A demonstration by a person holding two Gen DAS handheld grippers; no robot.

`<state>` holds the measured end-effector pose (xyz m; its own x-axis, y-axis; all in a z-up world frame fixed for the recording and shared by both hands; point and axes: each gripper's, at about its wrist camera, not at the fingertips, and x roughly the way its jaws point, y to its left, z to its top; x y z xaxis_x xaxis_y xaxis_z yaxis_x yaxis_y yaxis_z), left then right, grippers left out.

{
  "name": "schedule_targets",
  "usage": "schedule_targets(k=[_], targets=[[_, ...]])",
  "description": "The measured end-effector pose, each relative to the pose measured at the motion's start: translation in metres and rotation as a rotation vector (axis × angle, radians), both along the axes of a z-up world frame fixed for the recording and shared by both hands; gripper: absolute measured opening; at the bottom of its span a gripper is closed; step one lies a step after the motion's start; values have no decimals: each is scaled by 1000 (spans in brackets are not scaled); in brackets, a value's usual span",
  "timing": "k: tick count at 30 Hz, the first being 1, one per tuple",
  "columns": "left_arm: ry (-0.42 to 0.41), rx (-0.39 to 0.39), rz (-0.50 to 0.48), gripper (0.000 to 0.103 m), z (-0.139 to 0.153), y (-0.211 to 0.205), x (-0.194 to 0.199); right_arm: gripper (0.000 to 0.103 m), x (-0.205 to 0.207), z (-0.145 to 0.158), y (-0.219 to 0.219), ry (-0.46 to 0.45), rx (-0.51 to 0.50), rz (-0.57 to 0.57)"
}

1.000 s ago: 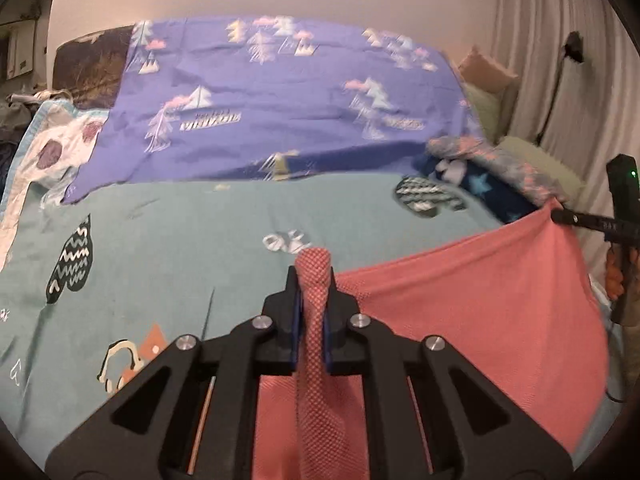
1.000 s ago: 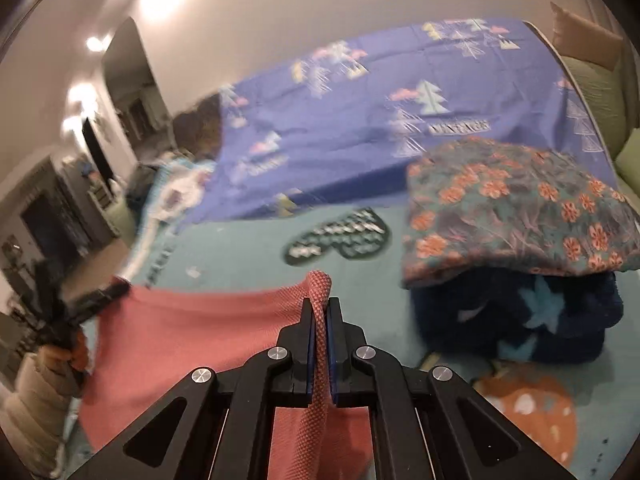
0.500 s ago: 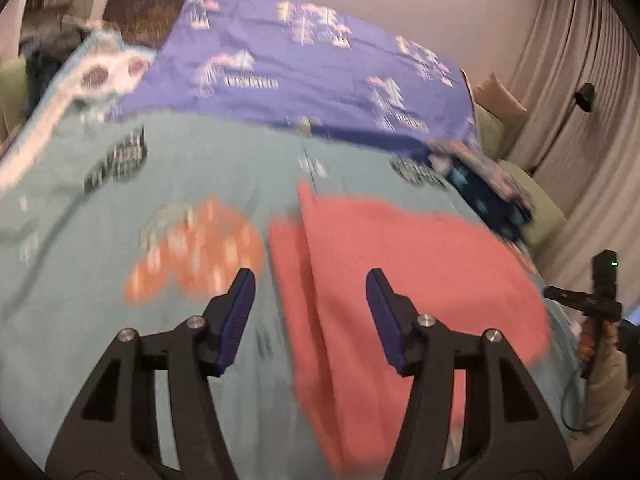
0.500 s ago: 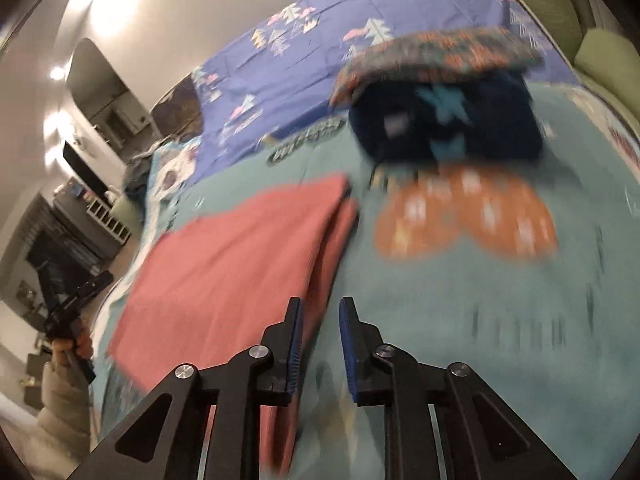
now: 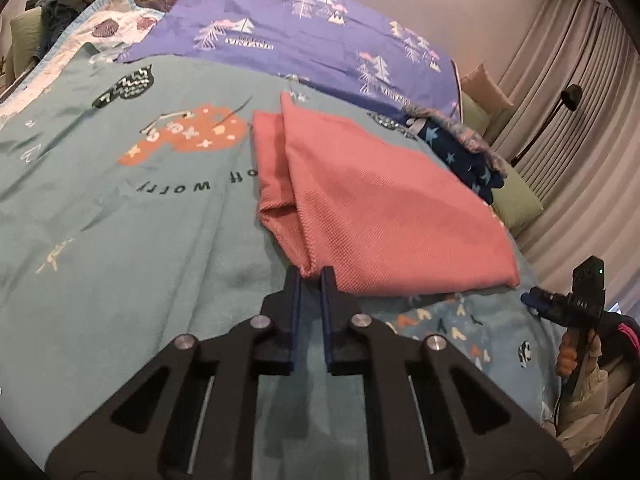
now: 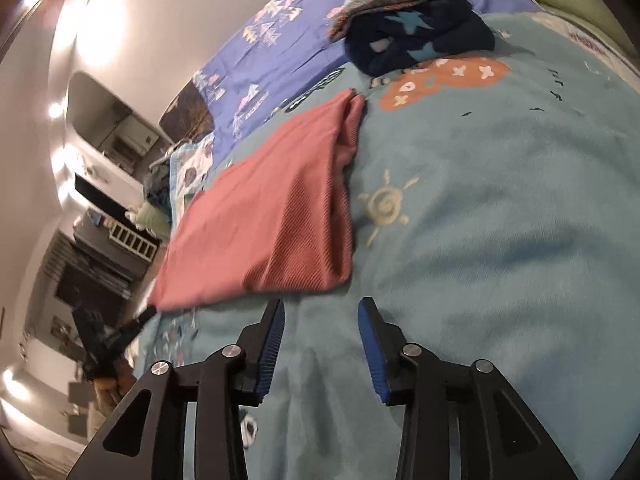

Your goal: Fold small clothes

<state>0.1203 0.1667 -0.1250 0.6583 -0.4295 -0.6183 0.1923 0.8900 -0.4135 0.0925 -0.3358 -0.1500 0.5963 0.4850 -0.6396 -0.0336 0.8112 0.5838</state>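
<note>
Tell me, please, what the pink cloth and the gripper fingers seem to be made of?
Pink cloth: probably a knit or waffle-weave textile, matte; a fine dotted mesh texture shows, and it drapes in soft folds. Left gripper fingers: likely rigid black plastic, matte, with ribbed blue pads, perhaps rubber.

Folded cloth on bedspread, clothes pile behind it, pillows beyond
</note>
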Motion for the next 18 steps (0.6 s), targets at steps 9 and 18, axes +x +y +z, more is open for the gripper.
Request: schedule_targets(k=[9, 18], targets=[[64, -18, 86, 64, -13, -1, 19, 44, 30, -2, 13, -22, -95, 24], [54, -73, 95, 8, 1, 7, 21, 4, 24, 37, -4, -81, -168, -17]])
